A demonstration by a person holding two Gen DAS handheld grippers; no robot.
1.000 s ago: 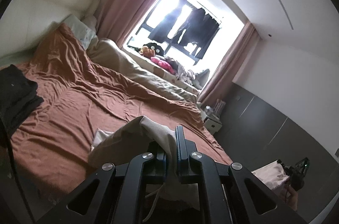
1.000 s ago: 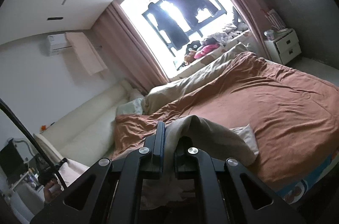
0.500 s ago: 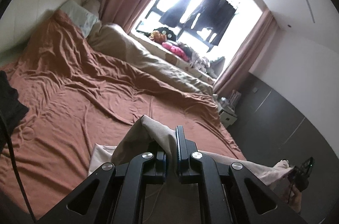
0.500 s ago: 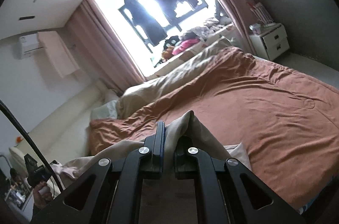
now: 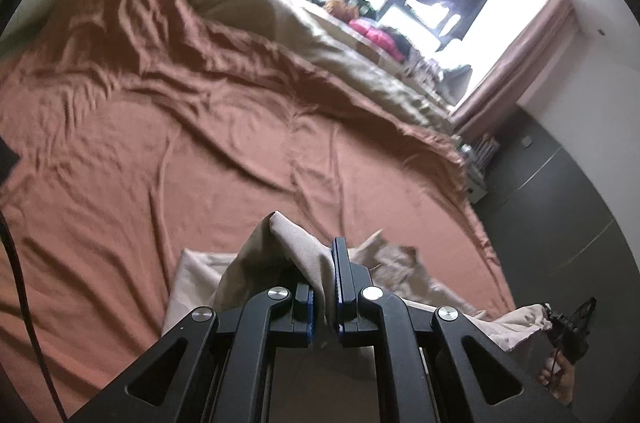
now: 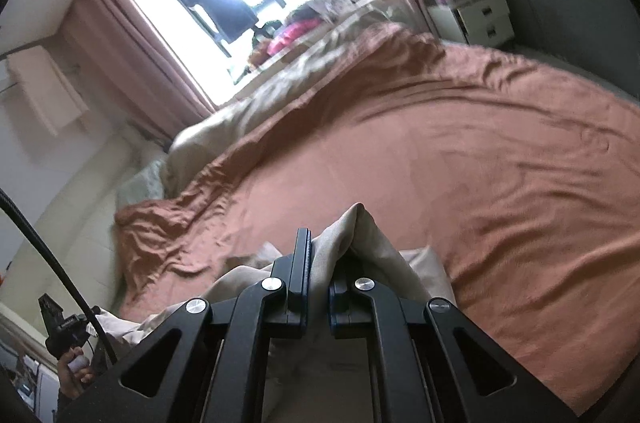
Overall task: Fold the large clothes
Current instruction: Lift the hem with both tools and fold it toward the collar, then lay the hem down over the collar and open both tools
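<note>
The black two-finger left gripper (image 5: 325, 287) is reaching forward and angling downward, its jaws closing tight on a pinched fold of beige woven fabric (image 5: 296, 243). The black two-finger right gripper (image 6: 318, 287) is pointing the same way, its jaws clamping another raised fold of that fabric. In each wrist view, the opposite gripper is showing at the frame's edge, gripped by a bare hand (image 6: 74, 369).
</note>
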